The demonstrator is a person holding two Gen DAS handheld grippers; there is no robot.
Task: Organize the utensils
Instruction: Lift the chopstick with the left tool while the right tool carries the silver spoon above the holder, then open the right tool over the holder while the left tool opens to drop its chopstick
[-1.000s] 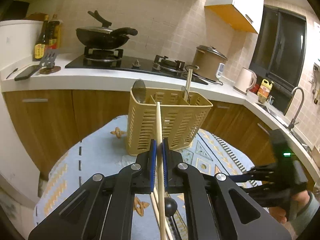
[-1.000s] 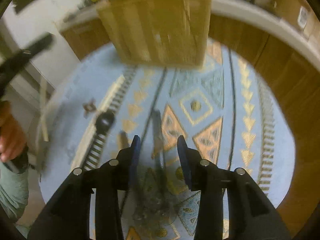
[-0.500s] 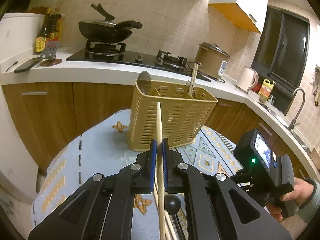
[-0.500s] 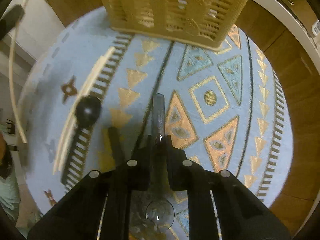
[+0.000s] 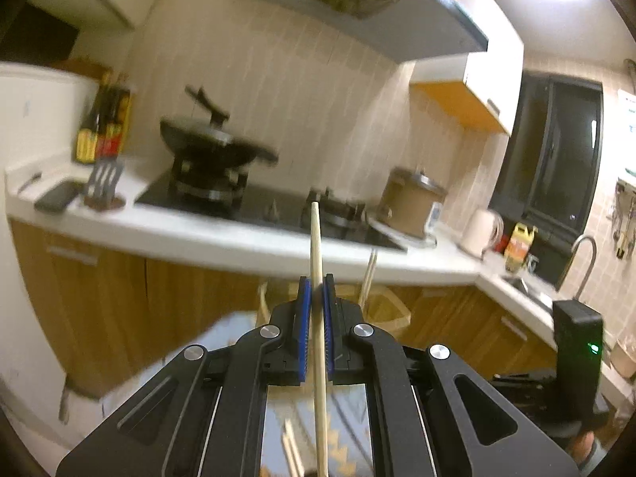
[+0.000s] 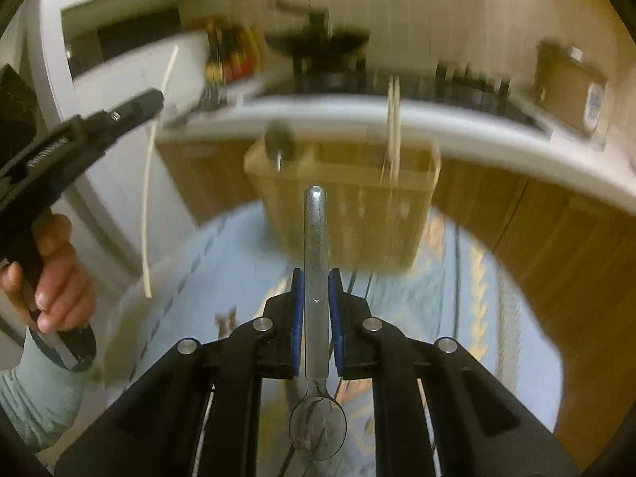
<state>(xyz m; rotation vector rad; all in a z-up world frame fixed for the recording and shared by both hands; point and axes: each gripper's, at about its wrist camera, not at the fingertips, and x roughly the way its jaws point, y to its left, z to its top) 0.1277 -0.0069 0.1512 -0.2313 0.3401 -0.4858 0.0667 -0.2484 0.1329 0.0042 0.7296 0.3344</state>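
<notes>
Spoon lifted, chopstick raised

The spoon [image 6: 316, 262], on the cloth 0.5 s earlier, was clamped in the right gripper [image 6: 316, 278]; 1 chopstick [image 5: 317, 262] was gripped by the left gripper [image 5: 317, 282], both aimed toward the basket [image 6: 342, 198].

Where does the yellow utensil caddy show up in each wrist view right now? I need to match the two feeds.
Left wrist view: the yellow utensil caddy sits low at centre, mostly hidden behind the left gripper, which is clamped on a wooden chopstick.
Right wrist view: the caddy is at centre, blurred, beyond the right gripper holding a metal spoon.
Shared landmark: the black wok on the stove behind.
</notes>
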